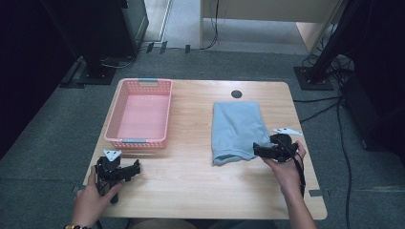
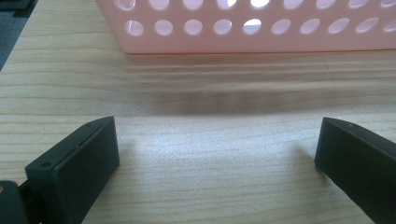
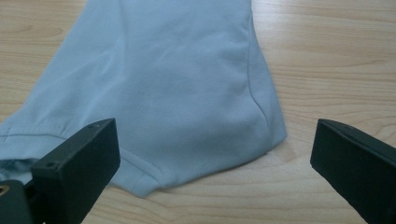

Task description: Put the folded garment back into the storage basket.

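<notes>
My left gripper (image 1: pixel 135 168) sits idle, jaws wide, near the pink basket (image 1: pixel 139 112), a hard plastic thing with round holes. The right gripper (image 1: pixel 256 150) is wide too, at the near right corner of the folded blue cloth (image 1: pixel 236 131) on the table's (image 1: pixel 191 186) right half. The soft knit's layered, so I might pinch one layer and unfold it.

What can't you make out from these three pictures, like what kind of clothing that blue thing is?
- Blue cloth: folded in the high view, so its kind and underside are hidden; the right gripper view cuts off its far end.
- Pink basket: the left gripper view's top edge cuts off all but its perforated wall.
- Right tool: small and dark in the high view, so contact with the cloth is unclear.
</notes>
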`<act>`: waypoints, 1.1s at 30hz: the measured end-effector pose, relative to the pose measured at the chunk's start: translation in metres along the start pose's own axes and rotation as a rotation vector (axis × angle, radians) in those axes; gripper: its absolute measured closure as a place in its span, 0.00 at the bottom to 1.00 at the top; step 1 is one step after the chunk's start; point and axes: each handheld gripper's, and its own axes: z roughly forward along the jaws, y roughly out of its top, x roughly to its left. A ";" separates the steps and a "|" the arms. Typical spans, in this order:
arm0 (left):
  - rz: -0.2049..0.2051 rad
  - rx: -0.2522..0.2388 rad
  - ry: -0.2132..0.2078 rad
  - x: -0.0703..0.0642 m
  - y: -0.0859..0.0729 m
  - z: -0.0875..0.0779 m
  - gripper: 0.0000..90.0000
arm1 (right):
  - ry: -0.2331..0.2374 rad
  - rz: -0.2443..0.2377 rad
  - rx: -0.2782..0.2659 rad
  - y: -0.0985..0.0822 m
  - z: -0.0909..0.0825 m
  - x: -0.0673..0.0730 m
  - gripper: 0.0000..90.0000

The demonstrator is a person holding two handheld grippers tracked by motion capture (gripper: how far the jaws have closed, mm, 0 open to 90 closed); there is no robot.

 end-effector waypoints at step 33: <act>-0.003 -0.001 0.002 0.000 0.000 0.000 0.00 | -0.012 -0.018 0.050 0.034 0.030 0.030 0.02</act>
